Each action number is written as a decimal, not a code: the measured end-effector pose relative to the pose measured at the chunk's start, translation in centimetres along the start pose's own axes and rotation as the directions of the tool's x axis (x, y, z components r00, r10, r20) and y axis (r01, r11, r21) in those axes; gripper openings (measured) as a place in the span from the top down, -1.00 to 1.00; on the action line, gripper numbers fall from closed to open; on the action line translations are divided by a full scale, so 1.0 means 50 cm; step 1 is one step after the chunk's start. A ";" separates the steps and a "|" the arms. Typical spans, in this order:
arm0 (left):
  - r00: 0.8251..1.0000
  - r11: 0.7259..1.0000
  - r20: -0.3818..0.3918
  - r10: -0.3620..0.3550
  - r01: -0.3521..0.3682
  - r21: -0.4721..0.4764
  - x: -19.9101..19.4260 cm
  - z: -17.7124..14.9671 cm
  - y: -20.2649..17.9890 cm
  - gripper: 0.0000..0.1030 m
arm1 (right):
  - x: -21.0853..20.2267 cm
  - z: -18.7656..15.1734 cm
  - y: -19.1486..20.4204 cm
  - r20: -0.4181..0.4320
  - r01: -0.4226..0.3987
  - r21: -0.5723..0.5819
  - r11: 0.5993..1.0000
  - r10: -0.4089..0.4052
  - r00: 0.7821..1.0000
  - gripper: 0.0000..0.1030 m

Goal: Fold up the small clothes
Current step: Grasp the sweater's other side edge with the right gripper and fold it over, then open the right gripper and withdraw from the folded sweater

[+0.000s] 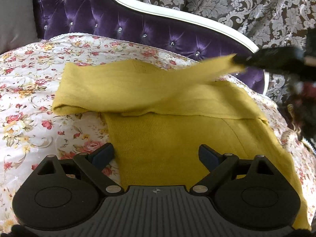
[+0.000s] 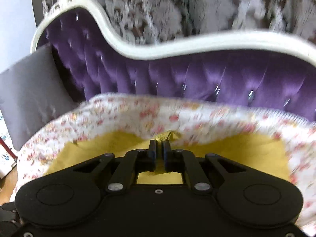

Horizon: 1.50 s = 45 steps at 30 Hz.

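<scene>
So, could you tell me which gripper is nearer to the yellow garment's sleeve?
Right. The right gripper is shut on the sleeve, lifting it; the left gripper hovers open over the garment's body, apart from the sleeve.

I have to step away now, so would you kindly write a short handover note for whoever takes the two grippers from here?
Right gripper: shut on the end of the yellow garment, a sleeve-like strip, held raised off the floral cover.
Left gripper: open, holding nothing, above the garment's near part.
Garment: spread on the floral cover in front of the purple tufted backrest; one strip already lies folded across its far part.
Done: first strip appears folded over, second strip gripped.
Left: probably lay the raised strip across the body, then fold the body and smooth it.
</scene>
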<state>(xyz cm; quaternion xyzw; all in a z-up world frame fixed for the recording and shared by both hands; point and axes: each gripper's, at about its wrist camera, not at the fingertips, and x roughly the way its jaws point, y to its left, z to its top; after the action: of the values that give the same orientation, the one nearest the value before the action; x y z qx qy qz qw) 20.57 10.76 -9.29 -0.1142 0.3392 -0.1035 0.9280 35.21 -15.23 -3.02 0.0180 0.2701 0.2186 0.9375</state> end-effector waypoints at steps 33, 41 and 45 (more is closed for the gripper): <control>0.998 0.998 0.062 0.003 -0.007 0.063 -0.024 0.098 -0.018 -0.82 | -0.002 -0.082 -0.146 -0.040 0.348 -0.013 0.938 -0.348 0.937 -0.99; 0.994 0.995 0.064 0.087 -0.090 0.040 0.094 0.184 -0.060 -0.82 | 0.086 -0.093 -0.069 -0.028 0.258 -0.087 0.962 -0.261 0.965 -0.99; 0.989 0.988 0.005 0.150 -0.150 0.028 0.158 0.176 -0.042 -0.83 | 0.120 -0.113 -0.070 -0.057 0.249 -0.088 0.965 -0.254 0.966 -0.99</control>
<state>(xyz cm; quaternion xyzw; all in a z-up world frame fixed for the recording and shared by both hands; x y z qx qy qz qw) 32.00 7.88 -6.91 -0.0752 0.3438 -0.0380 0.9353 38.25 -16.33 -11.38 -0.0617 0.2926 0.1090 0.9480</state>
